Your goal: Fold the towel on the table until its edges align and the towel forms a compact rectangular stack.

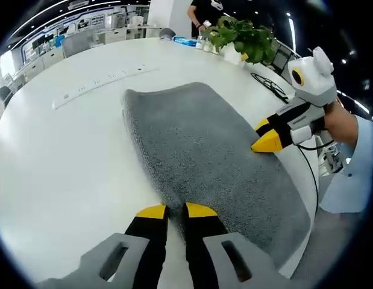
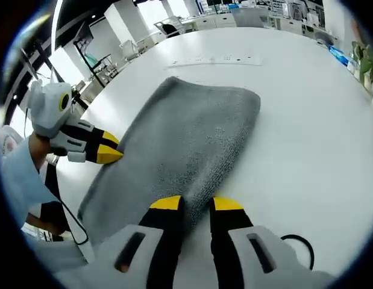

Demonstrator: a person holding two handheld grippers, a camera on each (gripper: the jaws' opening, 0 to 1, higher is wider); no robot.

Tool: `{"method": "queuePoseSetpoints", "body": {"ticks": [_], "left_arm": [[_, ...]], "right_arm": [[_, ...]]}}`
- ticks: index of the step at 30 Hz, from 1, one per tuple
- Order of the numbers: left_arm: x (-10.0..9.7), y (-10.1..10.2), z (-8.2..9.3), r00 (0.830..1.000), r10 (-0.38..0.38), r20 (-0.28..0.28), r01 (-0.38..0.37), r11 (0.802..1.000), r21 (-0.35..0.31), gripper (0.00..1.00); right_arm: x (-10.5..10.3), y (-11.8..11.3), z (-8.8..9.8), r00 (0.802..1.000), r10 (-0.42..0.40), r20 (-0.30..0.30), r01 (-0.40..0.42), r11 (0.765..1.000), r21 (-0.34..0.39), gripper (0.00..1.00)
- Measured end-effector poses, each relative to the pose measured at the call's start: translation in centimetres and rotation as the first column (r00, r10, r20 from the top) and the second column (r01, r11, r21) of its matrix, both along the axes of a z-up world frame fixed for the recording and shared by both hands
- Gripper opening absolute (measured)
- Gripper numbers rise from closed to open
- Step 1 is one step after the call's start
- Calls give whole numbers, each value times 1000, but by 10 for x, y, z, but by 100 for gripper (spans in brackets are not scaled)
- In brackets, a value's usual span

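A grey towel point(image 1: 204, 150) lies flat on the white table point(image 1: 65, 156) as a long folded strip. In the left gripper view my left gripper point(image 1: 176, 211) sits at the towel's near long edge, jaws nearly together with the edge pinched between them. My right gripper point(image 1: 266, 135) comes in from the right and its yellow tips meet the opposite long edge. In the right gripper view the right gripper point(image 2: 197, 205) holds a thick fold of the towel point(image 2: 186, 138) between its narrow-set jaws. The left gripper point(image 2: 109, 148) touches the far edge.
A white power strip point(image 1: 102, 84) lies on the table beyond the towel. A potted plant point(image 1: 243, 36) and small items stand at the far edge, where a person stands. Black cables point(image 1: 267, 84) run on the right. A sleeve point(image 2: 17, 174) shows at the left.
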State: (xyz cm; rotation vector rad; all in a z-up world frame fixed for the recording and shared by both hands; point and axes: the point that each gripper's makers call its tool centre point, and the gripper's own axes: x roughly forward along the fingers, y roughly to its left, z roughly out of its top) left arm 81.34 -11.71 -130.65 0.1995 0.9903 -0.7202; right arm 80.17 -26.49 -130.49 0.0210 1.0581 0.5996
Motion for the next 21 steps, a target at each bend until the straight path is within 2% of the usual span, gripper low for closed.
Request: {"method": "queuePoseSetpoints", "body": {"ticks": [3, 6, 11, 14, 17, 21], "left_arm": [[2, 0, -2, 1000, -3, -6, 3, 1000, 2, 5], [-5, -2, 1, 1000, 20, -19, -21, 1000, -9, 4], [-5, 0, -1, 997, 64, -37, -65, 997, -39, 4], [-13, -2, -1, 993, 111, -44, -115, 991, -76, 4], [-17, -1, -2, 991, 127, -38, -130, 987, -92, 4], [-18, -1, -1, 990, 137, -45, -141, 985, -98, 4]], "right_arm": [[1, 1, -1, 1000, 5, -5, -5, 1000, -3, 7], [2, 2, -2, 1000, 16, -9, -16, 1000, -8, 4], [15, 1, 0, 995, 99, 12, -98, 994, -49, 4], [26, 2, 0, 990, 140, 9, -139, 987, -75, 5], [33, 5, 0, 988, 153, -8, -154, 985, -78, 5], [30, 4, 0, 986, 168, -20, -169, 982, -85, 5]]}}
